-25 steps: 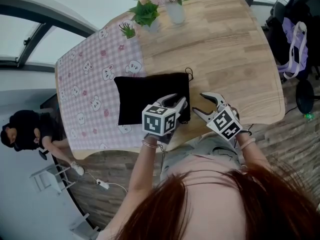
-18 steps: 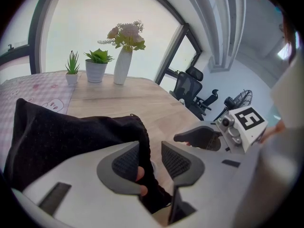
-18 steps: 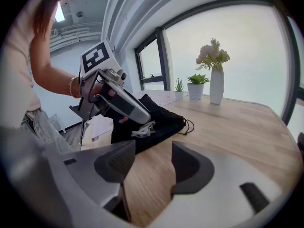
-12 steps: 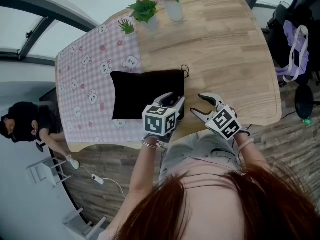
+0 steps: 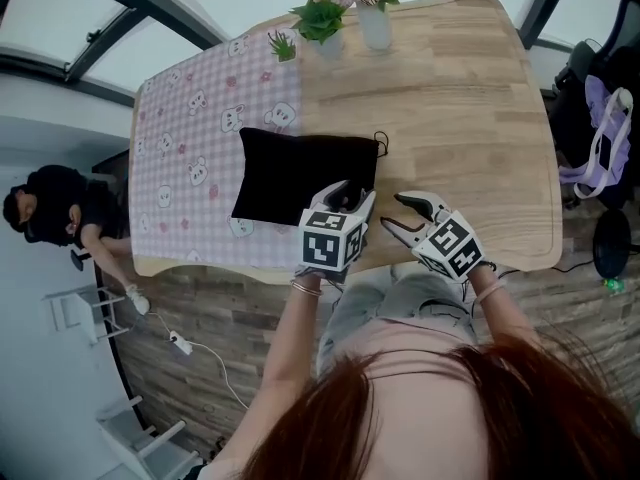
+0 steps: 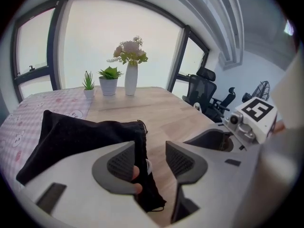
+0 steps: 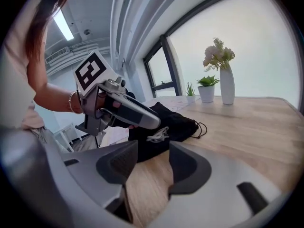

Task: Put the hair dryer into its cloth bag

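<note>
The black cloth bag [image 5: 300,173] lies flat on the wooden table [image 5: 460,108], its drawstring [image 5: 381,140] at the far right corner. My left gripper [image 5: 352,196] sits over the bag's near right corner. In the left gripper view its jaws [image 6: 152,158] are opening; the bag's hem [image 6: 140,151] hangs between them against the left pad, apart from the right one. A white cord [image 7: 156,136] shows at the bag's mouth; the hair dryer itself is hidden. My right gripper [image 5: 392,211] hovers just right of the bag, closing, nothing between its jaws [image 7: 154,163].
A pink checked cloth [image 5: 190,138] covers the table's left part, under the bag's left half. A white vase of flowers [image 5: 375,18] and two small potted plants [image 5: 322,23] stand at the far edge. A person in black [image 5: 60,218] crouches at left. A purple bag [image 5: 600,138] hangs at right.
The left gripper's jaws have spread apart at the bag's near right corner. The right gripper has stayed beside the bag with its jaws a little narrower.
</note>
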